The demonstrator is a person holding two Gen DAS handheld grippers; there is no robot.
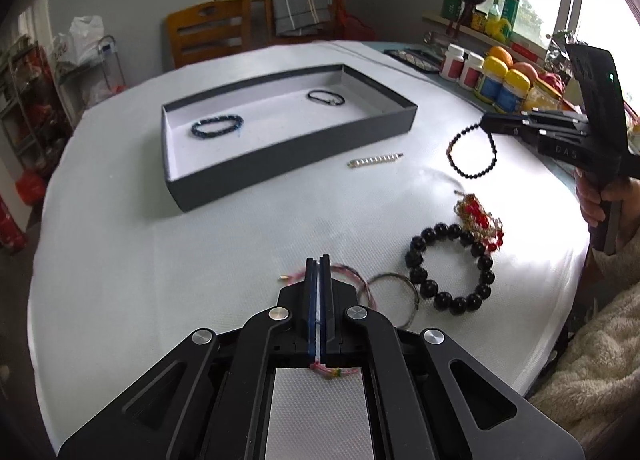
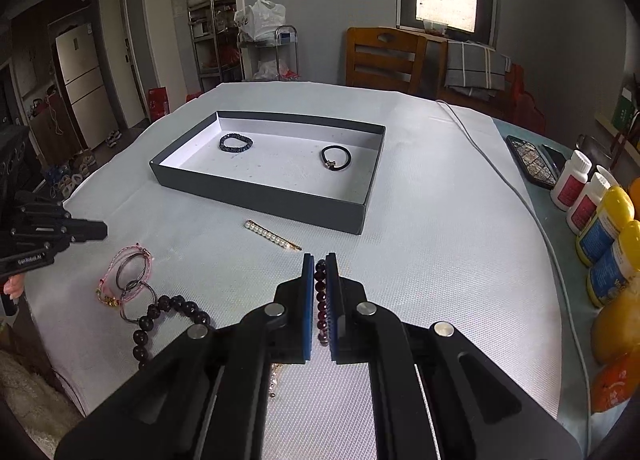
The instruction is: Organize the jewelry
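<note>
A dark grey box [image 1: 280,158] [image 2: 256,196] on the white table holds a blue bead bracelet [image 1: 217,127] [image 2: 236,143] and a black hair tie [image 1: 326,97] [image 2: 336,158]. My right gripper [image 2: 320,260] [image 1: 486,125] is shut on a dark small-bead bracelet [image 1: 474,156] [image 2: 321,300] and holds it above the table, right of the box. My left gripper [image 1: 319,260] [image 2: 102,230] is shut on a pink string bracelet [image 1: 348,274] near the table surface. A pearl hair clip [image 1: 376,160] [image 2: 272,235] lies in front of the box.
A large black bead bracelet [image 1: 450,268] [image 2: 168,316], a thin metal bangle [image 1: 394,292] [image 2: 136,296] and red-gold jewelry [image 1: 478,216] lie near the front edge. Bottles [image 1: 496,80] [image 2: 600,220] and fruit line the right side. A cable [image 2: 500,176] crosses the table.
</note>
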